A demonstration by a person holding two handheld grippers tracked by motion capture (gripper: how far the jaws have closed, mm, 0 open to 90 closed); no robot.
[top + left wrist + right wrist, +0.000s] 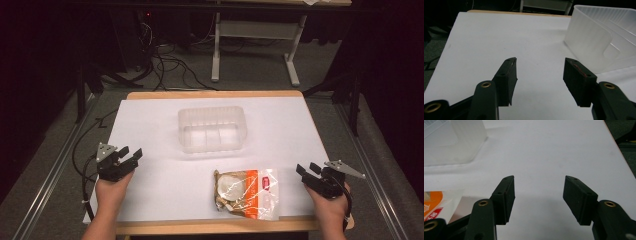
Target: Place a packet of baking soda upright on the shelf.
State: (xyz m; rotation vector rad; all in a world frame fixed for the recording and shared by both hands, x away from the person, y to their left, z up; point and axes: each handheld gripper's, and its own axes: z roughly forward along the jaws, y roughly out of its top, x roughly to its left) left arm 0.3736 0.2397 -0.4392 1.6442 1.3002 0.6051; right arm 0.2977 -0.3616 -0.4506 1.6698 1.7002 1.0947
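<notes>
A clear plastic bin (212,128) stands in the middle of the white table top (150,120); its wall shows at the right of the left gripper view as the bin (604,40) and at the top left of the right gripper view as the bin (451,140). A clear snack bag with an orange band (246,194) lies near the front edge, right of centre; its corner (434,205) shows beside my right jaws. My left gripper (129,154) rests open at the table's left side, jaws empty (539,72). My right gripper (306,169) stands open at the right, empty (538,192).
A wooden table edge (210,94) frames the white sheet. Behind the table stand a white frame stand (250,45) and cables on the grey floor (170,65). Metal rails (50,170) run along both sides.
</notes>
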